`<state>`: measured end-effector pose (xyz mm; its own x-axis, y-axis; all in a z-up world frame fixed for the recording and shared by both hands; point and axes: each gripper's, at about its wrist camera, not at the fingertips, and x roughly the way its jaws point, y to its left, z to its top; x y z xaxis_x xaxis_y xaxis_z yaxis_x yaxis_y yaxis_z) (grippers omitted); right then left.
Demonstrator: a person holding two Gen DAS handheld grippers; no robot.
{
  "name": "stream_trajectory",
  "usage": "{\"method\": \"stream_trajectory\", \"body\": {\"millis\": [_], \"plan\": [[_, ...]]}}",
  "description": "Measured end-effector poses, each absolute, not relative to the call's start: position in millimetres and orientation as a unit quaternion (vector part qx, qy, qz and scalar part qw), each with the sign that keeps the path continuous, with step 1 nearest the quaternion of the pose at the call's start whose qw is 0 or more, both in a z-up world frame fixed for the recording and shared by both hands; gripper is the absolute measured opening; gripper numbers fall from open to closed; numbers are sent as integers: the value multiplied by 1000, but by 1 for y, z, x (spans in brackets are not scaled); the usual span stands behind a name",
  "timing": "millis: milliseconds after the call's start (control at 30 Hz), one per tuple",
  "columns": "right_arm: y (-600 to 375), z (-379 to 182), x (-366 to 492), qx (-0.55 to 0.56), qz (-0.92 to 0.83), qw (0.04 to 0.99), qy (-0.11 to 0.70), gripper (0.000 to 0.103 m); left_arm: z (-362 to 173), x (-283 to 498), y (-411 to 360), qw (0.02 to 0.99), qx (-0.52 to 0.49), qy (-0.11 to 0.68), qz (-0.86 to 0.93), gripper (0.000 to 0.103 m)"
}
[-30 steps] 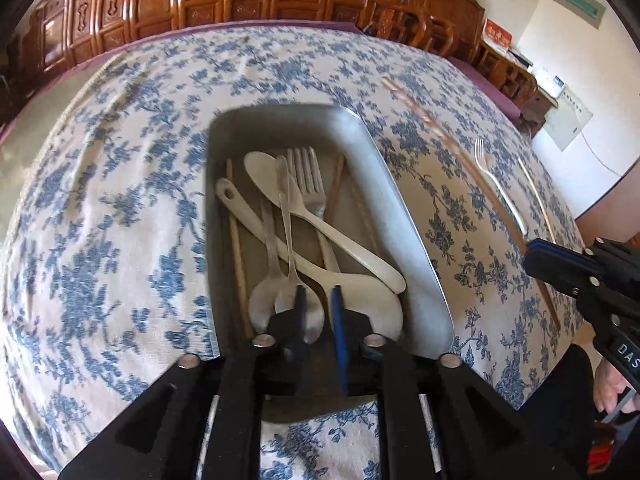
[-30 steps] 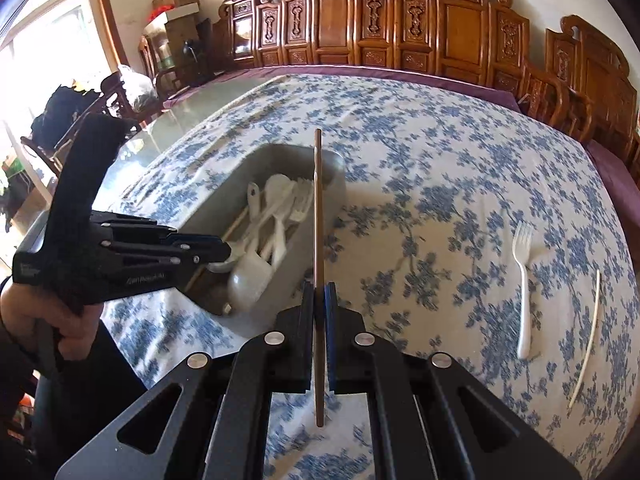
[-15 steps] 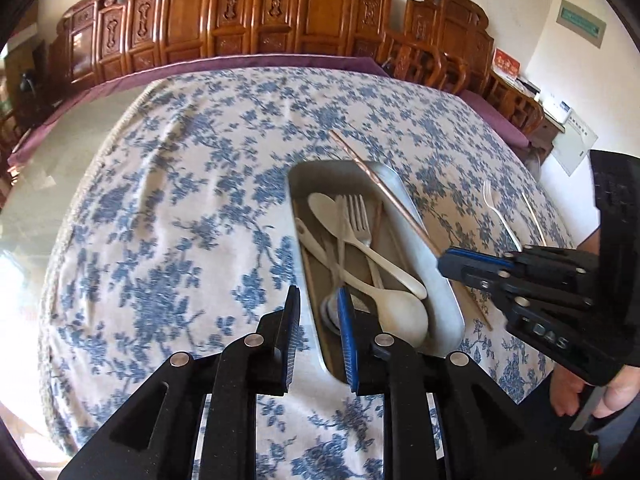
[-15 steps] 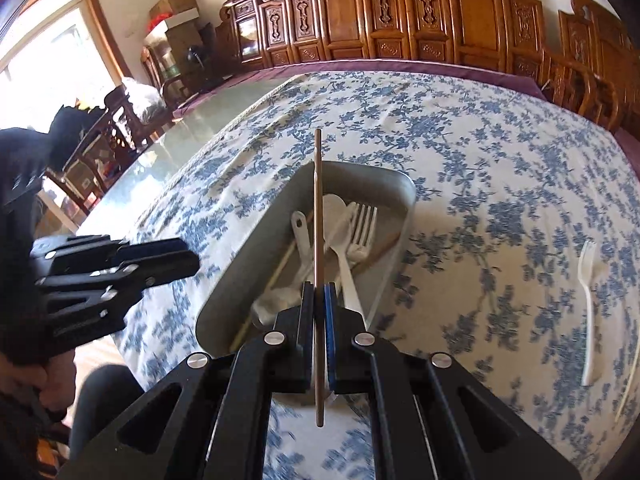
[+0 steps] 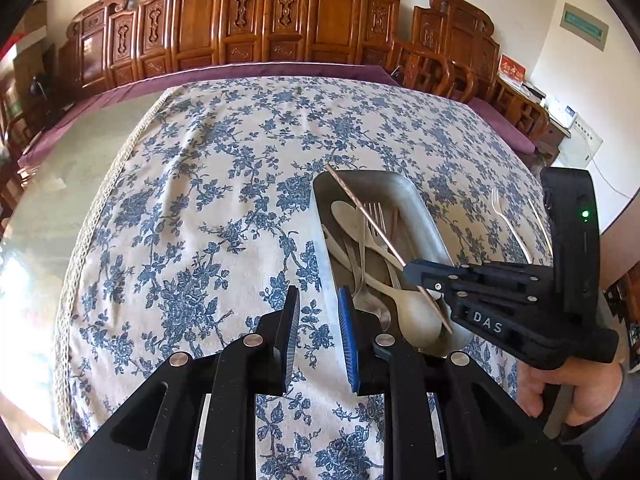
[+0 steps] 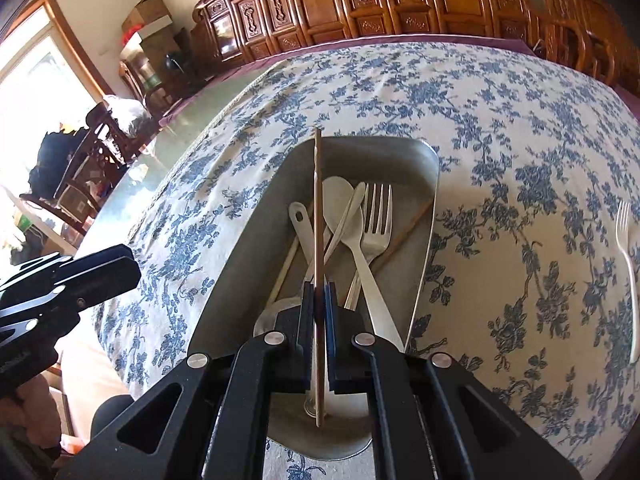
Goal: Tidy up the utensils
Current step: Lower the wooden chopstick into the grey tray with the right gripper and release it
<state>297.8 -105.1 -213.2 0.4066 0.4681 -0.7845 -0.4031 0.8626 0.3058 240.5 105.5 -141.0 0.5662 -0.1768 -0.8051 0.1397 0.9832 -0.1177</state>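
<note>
Pinching a wooden chopstick above the metal tray, the right tool is clamped tight. The left tool hangs slightly parted, holding nothing.

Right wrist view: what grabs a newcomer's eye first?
The brown chopstick clamped in the right claw, held above the grey metal tray on the blue-flowered tablecloth. Next, the tangle of spoons and a fork inside that tray. A lone white fork lies on the cloth at far right.

Home dining room, carved chairs (tableclothed table)
</note>
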Motion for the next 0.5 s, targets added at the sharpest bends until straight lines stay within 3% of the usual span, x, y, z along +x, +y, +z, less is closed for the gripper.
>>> {"method": "stream_trajectory", "body": {"millis": [433, 500], "plan": [[-122, -204, 285, 12, 276, 846, 455, 9, -142, 241, 84, 883, -13, 459, -96, 19], [-133, -194, 279, -2, 274, 856, 438, 10, -140, 241, 79, 884, -12, 457, -98, 26]]}}
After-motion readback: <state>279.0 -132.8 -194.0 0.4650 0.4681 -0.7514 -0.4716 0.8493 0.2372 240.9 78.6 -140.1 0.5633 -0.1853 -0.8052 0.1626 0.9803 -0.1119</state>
